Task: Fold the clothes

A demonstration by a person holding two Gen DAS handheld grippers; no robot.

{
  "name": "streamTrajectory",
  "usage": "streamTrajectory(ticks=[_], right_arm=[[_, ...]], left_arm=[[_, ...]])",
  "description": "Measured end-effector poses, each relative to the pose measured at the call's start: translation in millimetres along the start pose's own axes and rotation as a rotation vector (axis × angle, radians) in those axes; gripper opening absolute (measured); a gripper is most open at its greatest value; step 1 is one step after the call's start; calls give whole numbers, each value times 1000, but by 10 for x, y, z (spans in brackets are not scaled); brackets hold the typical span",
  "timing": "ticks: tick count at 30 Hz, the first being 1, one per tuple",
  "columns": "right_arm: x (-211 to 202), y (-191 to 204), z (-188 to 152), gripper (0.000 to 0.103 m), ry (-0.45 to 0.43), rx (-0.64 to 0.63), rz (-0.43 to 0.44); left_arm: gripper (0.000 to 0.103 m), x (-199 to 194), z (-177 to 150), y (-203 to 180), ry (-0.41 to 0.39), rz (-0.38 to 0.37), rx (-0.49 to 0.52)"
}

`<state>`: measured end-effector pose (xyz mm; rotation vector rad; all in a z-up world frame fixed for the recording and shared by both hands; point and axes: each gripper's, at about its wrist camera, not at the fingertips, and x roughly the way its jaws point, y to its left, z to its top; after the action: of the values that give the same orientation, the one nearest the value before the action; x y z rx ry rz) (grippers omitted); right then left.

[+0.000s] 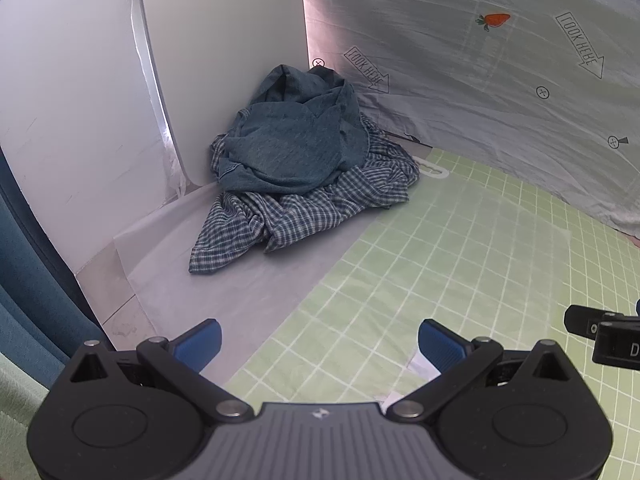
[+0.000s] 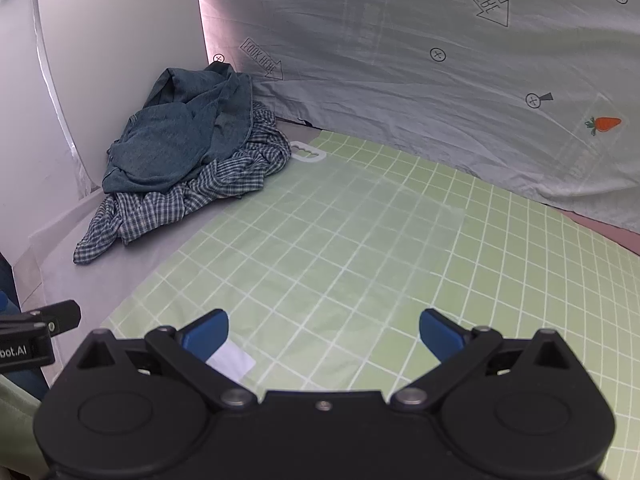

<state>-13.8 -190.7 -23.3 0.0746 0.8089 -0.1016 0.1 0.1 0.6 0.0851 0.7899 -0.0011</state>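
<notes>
From the left wrist view, nothing looks folded yet. The clothes sit in one crumpled heap in the far corner, where the white wall panel meets the printed sheet hung behind. A dark teal top lies bunched on a blue-and-white checked shirt, whose hem spills forward onto the pale grey counter. The left claw is released, its blue pads spread wide with nothing between them, well apart from the heap. The green grid mat lies bare.

From the right wrist view, the same heap sits far left, teal top over checked shirt, just beside the mat's white handle. The right claw also stands wide and holds nothing, above the grid mat. Judging by this, all the work remains: separating, spreading and folding each garment.
</notes>
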Motion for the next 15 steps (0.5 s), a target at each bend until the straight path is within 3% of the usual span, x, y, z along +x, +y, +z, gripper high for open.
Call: streamTrajectory(ticks=[15], right_arm=[[-39, 46, -9, 103, -17, 6, -21]], left_arm=[[103, 27, -4, 23, -11, -18, 24]])
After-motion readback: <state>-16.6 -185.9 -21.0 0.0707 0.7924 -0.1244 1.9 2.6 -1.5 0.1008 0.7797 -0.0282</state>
